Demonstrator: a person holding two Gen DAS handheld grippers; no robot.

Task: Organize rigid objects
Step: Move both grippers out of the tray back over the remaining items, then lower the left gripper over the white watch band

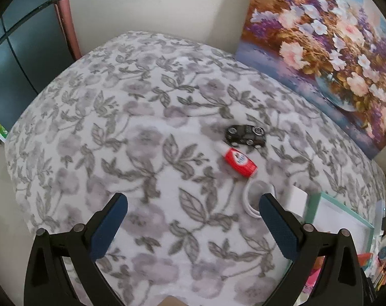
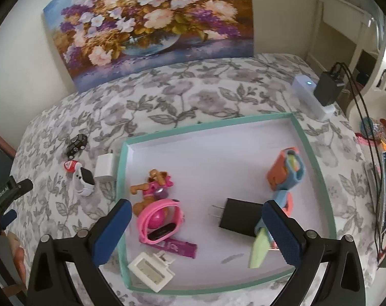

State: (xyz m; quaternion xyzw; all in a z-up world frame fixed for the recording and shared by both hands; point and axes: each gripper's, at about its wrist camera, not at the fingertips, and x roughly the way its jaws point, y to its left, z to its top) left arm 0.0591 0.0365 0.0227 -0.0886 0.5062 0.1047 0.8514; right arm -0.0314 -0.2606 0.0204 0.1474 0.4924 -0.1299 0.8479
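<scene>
Floral painting [image 2: 152, 28] behind teal-rimmed tray [image 2: 317, 158]

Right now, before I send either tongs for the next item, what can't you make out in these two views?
- White watch: left wrist view, partly behind a tong finger.
- White charger: left view, blurred, edge only.
- Red bottle: right wrist view, small, partly behind the watch; label unreadable in both views.
- Tray: left view, contents cut off.
- Green strip: right view, upper end behind a finger.
- Left tongs: right view, cut by the edge.
</scene>
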